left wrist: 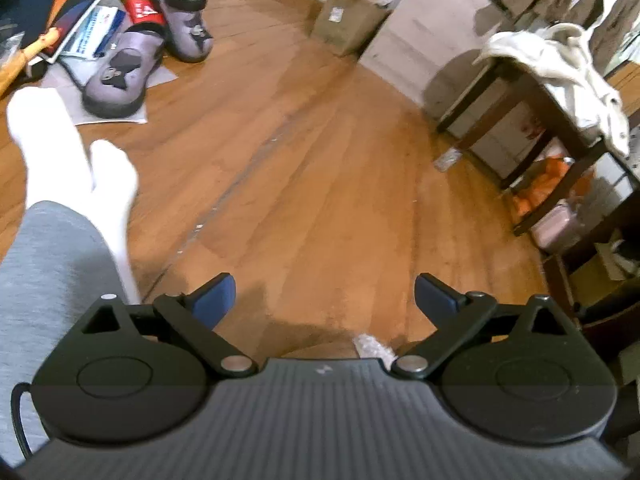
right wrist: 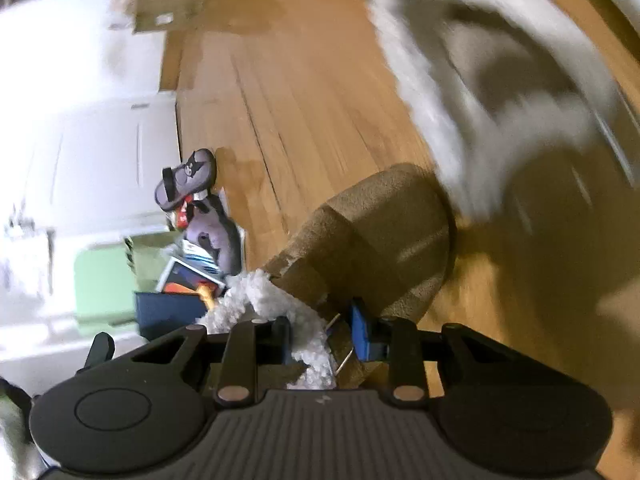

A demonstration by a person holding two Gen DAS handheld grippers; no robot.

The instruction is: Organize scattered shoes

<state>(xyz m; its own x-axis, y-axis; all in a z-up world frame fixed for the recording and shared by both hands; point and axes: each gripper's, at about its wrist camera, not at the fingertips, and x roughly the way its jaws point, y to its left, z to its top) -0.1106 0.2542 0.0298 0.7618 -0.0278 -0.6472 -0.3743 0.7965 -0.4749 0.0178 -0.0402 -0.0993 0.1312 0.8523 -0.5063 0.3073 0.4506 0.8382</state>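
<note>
- Between my right gripper's (right wrist: pixel 320 336) pads I grip the fleece-lined brown slipper (right wrist: pixel 372 240), toe pointing away.
- My left gripper (left wrist: pixel 325 296) stands released; purple shoes (left wrist: pixel 120 76) lie far left.

A cardboard box (left wrist: pixel 346 20) stands at the top centre of the left wrist view, beside a pale cabinet (left wrist: pixel 424 36). At the right, a dark wooden shelf (left wrist: pixel 520 120) carries crumpled white cloth (left wrist: pixel 560 60). Books and papers (left wrist: pixel 80 20) lie in the upper left corner on the wooden floor (left wrist: pixel 300 180).
</note>
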